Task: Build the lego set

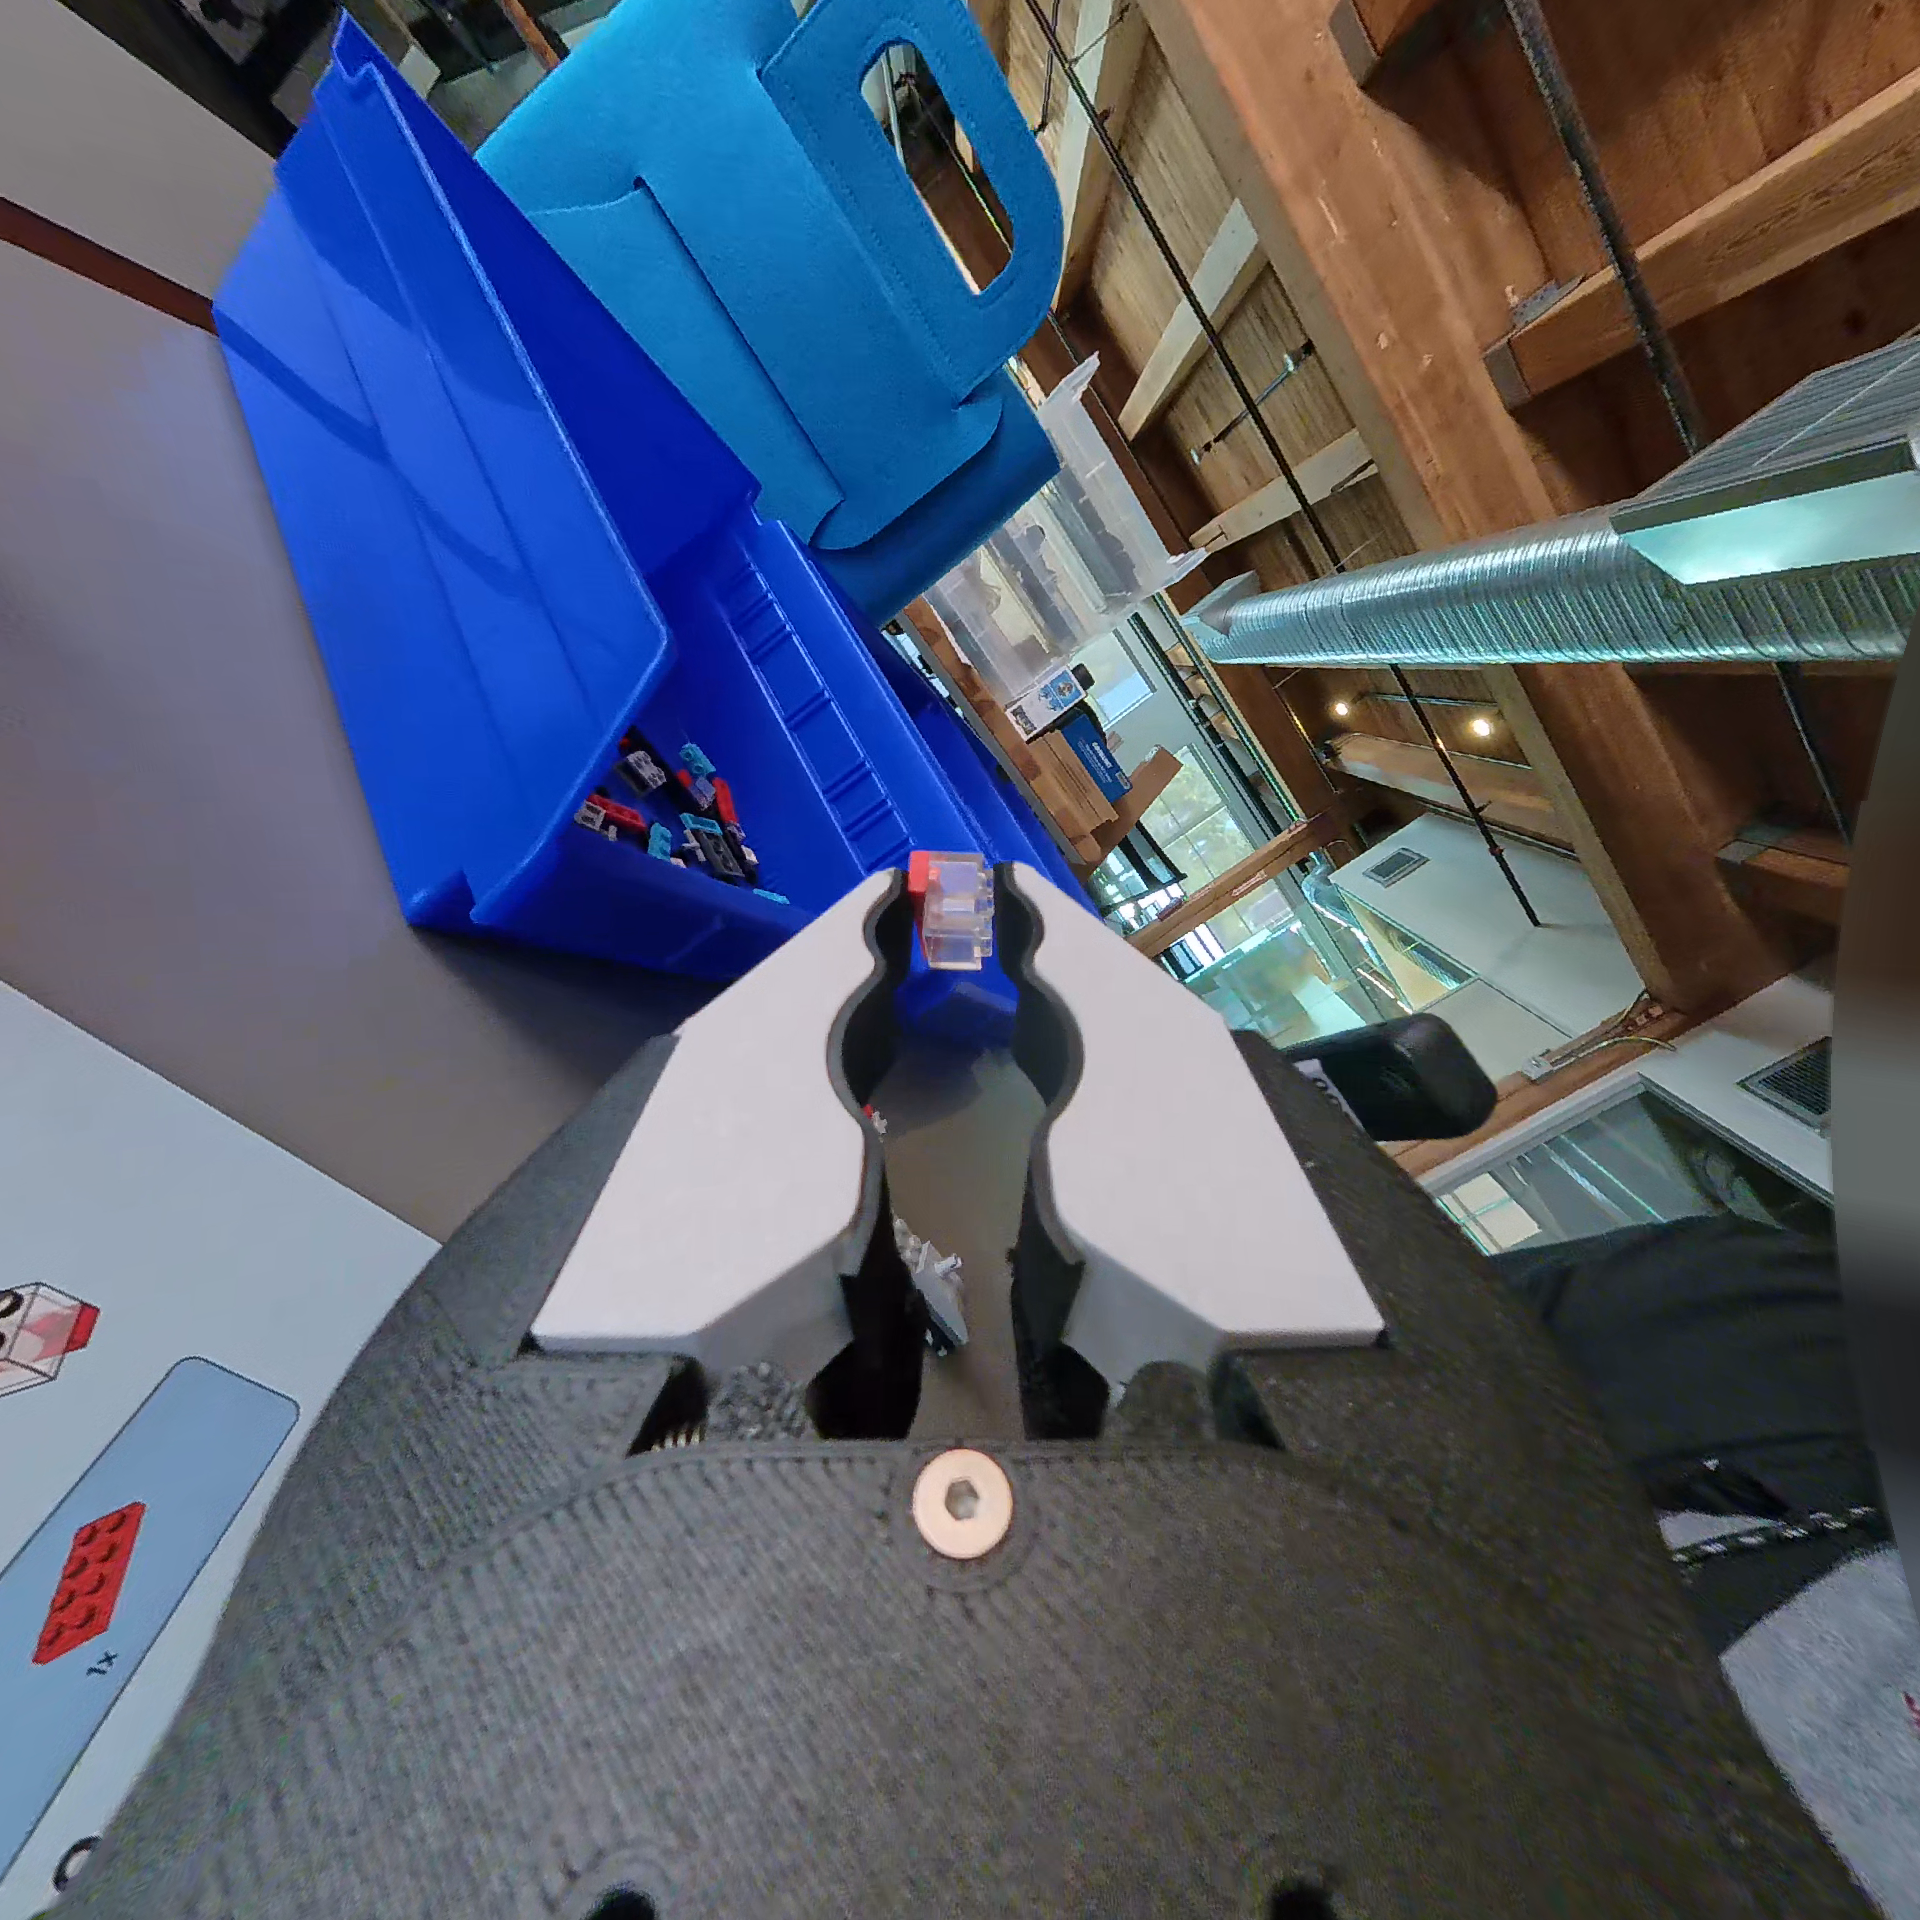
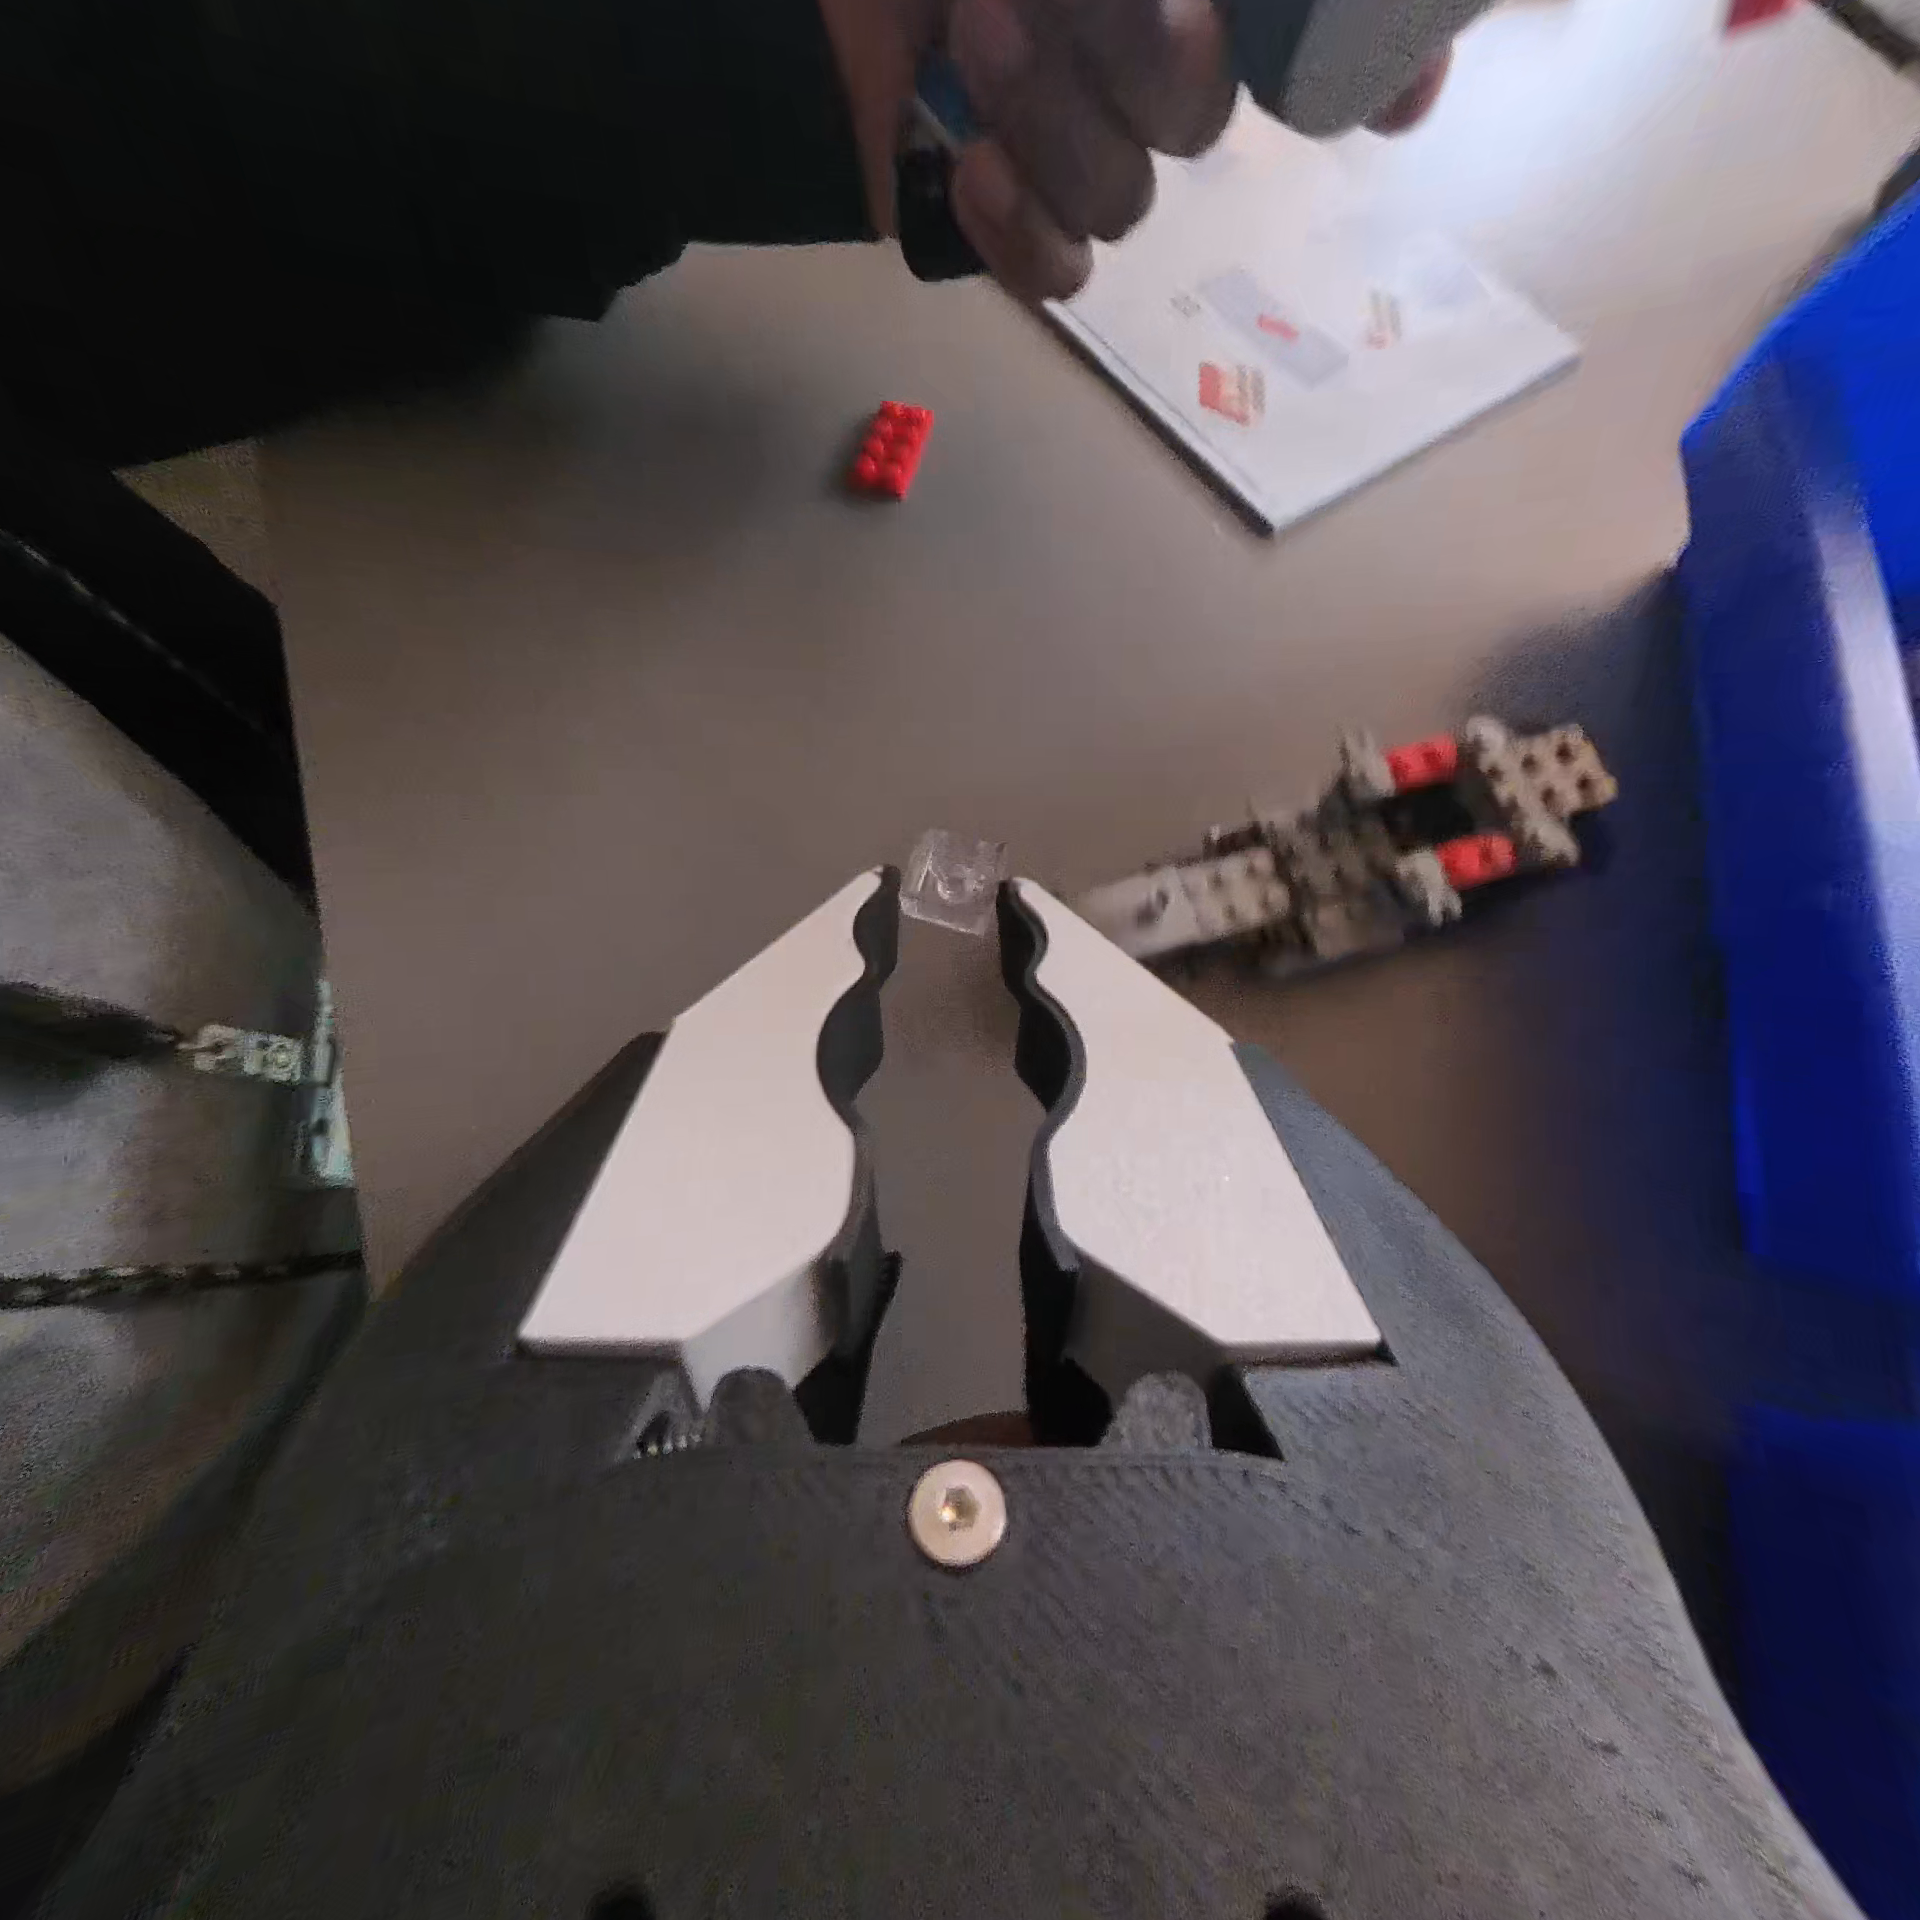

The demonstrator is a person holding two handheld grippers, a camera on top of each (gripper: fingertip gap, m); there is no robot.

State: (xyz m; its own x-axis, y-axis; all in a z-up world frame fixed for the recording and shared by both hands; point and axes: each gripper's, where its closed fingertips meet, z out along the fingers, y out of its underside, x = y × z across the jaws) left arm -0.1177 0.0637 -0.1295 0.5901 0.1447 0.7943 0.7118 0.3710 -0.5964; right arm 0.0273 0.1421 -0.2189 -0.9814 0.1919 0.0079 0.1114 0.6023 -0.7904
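A small stack of clear bricks w/ a red piece on one side (image 1: 948,909) is being pinched at the very tips of the left gripper (image 1: 948,904), lifted off the table, prob. so its free face is left open for mating. A single clear brick (image 2: 954,881) is being clamped the same way at the tips of the right gripper (image 2: 951,894), jaws narrow on it, likely meant for that stack. Both are glossy, see-through plastic against matte grey finger faces w/ wavy black inner pads. The partly built model (image 2: 1371,847), grey, black and red, studded, is lying near the table's right edge beside the blue bin (image 2: 1808,727). A red 2x4 plate (image 2: 888,450) is waiting mid-table next to the instruction booklet (image 2: 1320,343). Loose parts (image 1: 675,805) are being kept in the smooth blue bin.
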